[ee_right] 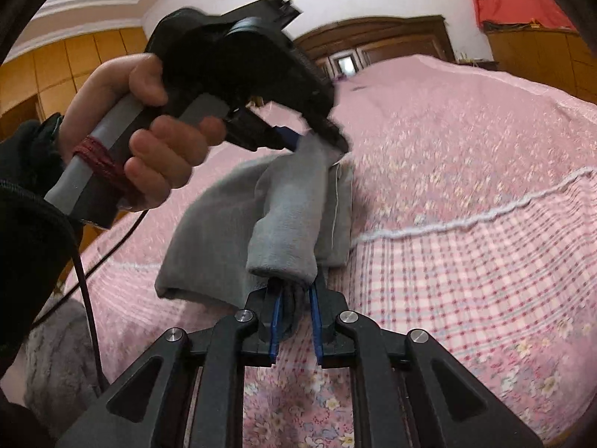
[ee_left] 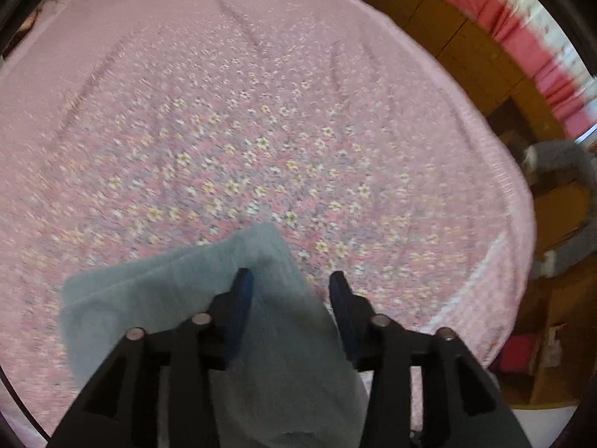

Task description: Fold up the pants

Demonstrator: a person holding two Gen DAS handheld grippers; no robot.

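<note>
Grey pants hang bunched above a bed with a pink flowered cover. A person's hand holds my left gripper at the top of the pants, pointing steeply down. In the left wrist view the left gripper has its jaws apart. The pants lie between them and drape over the left finger, while the right finger stands free. Lower down, my right gripper is shut on a thick fold of the pants.
The bed's edge curves along the right, with wooden cabinets and a red curtain beyond it. A dark wooden headboard stands at the far end. A black cable hangs at left over a grey furry thing.
</note>
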